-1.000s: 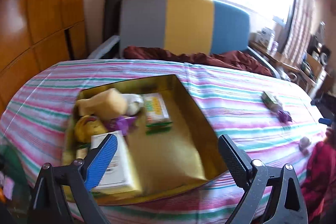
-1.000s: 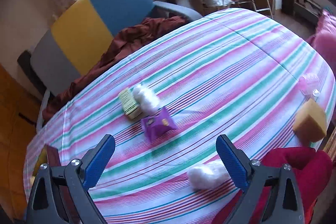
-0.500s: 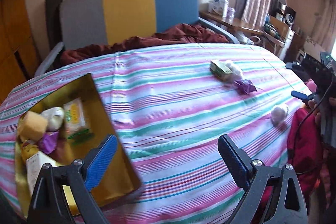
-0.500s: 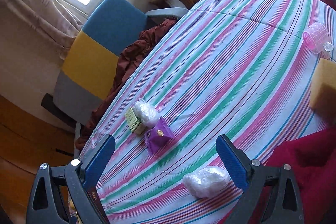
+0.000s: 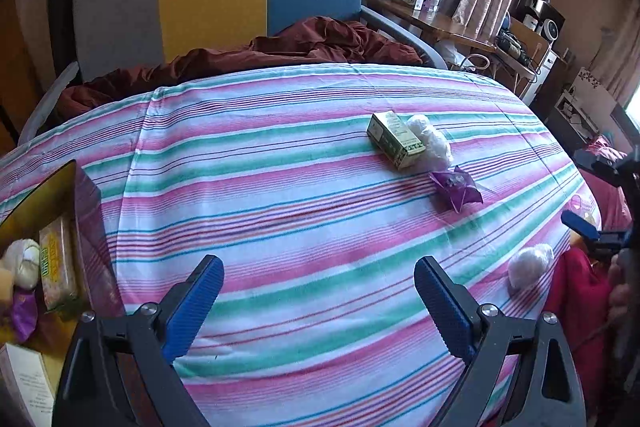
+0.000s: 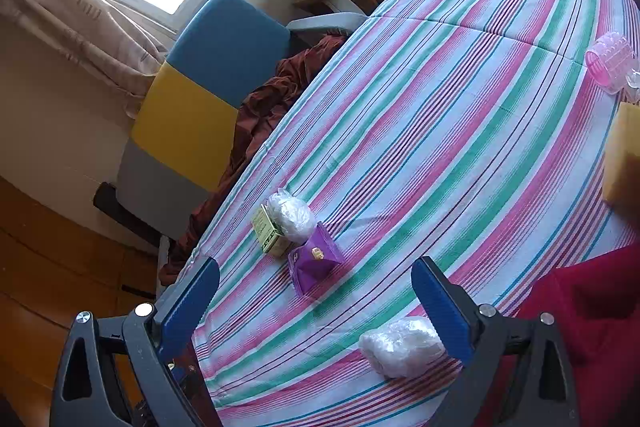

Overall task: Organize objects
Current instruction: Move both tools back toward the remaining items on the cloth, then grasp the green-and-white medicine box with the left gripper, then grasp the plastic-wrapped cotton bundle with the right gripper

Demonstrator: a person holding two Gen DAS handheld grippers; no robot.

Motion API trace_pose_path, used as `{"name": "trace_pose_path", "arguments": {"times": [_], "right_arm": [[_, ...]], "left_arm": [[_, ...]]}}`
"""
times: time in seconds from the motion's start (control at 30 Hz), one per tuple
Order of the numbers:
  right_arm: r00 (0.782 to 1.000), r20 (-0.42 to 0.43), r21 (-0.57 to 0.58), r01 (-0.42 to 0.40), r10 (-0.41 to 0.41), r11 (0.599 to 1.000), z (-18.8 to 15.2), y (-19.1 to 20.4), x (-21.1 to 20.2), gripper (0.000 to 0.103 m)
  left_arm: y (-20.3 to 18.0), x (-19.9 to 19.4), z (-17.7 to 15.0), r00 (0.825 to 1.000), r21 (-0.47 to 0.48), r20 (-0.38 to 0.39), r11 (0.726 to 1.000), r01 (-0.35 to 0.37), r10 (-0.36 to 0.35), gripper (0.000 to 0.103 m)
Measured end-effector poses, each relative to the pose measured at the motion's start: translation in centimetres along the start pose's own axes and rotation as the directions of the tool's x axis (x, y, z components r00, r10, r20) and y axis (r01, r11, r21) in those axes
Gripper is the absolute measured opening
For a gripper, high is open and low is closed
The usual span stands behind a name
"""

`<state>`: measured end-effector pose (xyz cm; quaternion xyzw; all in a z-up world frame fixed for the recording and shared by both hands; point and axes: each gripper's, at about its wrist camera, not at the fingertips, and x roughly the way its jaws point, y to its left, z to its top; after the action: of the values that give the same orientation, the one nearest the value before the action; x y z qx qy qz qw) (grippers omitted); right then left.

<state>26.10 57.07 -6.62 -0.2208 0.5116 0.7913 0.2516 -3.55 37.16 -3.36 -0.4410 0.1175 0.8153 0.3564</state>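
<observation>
Both grippers wide open, empty: L gripper [image 5: 318, 291] over striped cloth [image 5: 280, 195], R gripper [image 6: 316, 293] over same cloth. Green box [image 5: 395, 140], white bag [image 5: 430, 141], purple packet [image 5: 456, 187] clustered mid-table, touching. 2nd white bag [image 6: 402, 347] just inside R gripper's right finger. Gold tray [image 5: 36, 195] at left w/ items in it. Pink roller [image 6: 610, 67] and yellow sponge [image 6: 624, 155] far right.

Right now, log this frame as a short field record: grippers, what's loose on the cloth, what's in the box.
left gripper: open, empty
right gripper: open, empty
loose cluster: green box, white wrapped bundle, purple packet, close together
near edge: second white bundle
far right: pink roller, yellow sponge
gold box: partly filled, at left edge
</observation>
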Motion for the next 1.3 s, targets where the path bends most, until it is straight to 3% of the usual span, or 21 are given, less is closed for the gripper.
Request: {"name": "trace_pose_path", "arguments": {"times": [0.13,0.27,0.4,0.63,0.77,0.8,0.83,0.87,1.07,1.3], "right_arm": [[1.0,-0.013,0.002,-0.001,0.001,1.0,0.0,-0.1,0.3,0.099],[0.999,-0.035,0.004,-0.009,0.009,1.0,-0.1,-0.1,0.6,0.099],[0.998,-0.06,0.008,-0.021,0.021,1.0,-0.1,-0.1,1.0,0.099],[0.997,-0.069,0.019,-0.043,0.044,0.999,-0.2,-0.2,1.1,0.099],[0.996,-0.069,0.022,-0.048,0.049,0.999,-0.2,-0.2,1.1,0.099],[0.996,-0.07,0.023,-0.048,0.049,0.999,-0.2,-0.2,1.1,0.099],[0.996,-0.071,0.024,-0.048,0.05,0.999,-0.2,-0.2,1.1,0.099],[0.996,-0.073,0.025,-0.05,0.051,0.998,-0.2,-0.2,1.2,0.099],[0.996,-0.076,0.029,-0.047,0.049,0.998,-0.2,-0.2,1.2,0.099],[0.995,-0.099,0.028,-0.03,0.032,0.999,-0.2,-0.2,1.6,0.099]], "left_arm": [[-1.0,2.8,2.6,1.0,-0.017,-0.023,1.0,0.01,-0.01,0.094],[-2.4,6.2,5.2,0.997,-0.034,-0.063,0.999,0.032,-0.034,0.083],[-4.3,8.4,7.7,0.997,-0.037,-0.06,0.998,0.054,-0.056,0.083],[-7.0,13.6,10.7,0.995,0.001,-0.092,1.0,0.03,-0.03,0.083],[-7.5,16.5,11.3,0.992,0.016,-0.128,1.0,0.011,-0.009,0.077],[-7.5,17.1,11.3,0.99,0.023,-0.142,1.0,0.01,-0.007,0.061],[-7.3,17.4,11.0,0.988,0.027,-0.151,1.0,-0.003,0.007,0.051],[-7.0,17.0,10.7,0.992,0.047,-0.117,0.998,-0.038,0.043,0.033],[-4.6,14.2,7.6,0.996,0.059,-0.082,0.998,-0.017,0.022,0.03],[-2.1,8.3,0.0,0.999,0.071,-0.009,0.997,-0.044,0.045,0.03]]}}
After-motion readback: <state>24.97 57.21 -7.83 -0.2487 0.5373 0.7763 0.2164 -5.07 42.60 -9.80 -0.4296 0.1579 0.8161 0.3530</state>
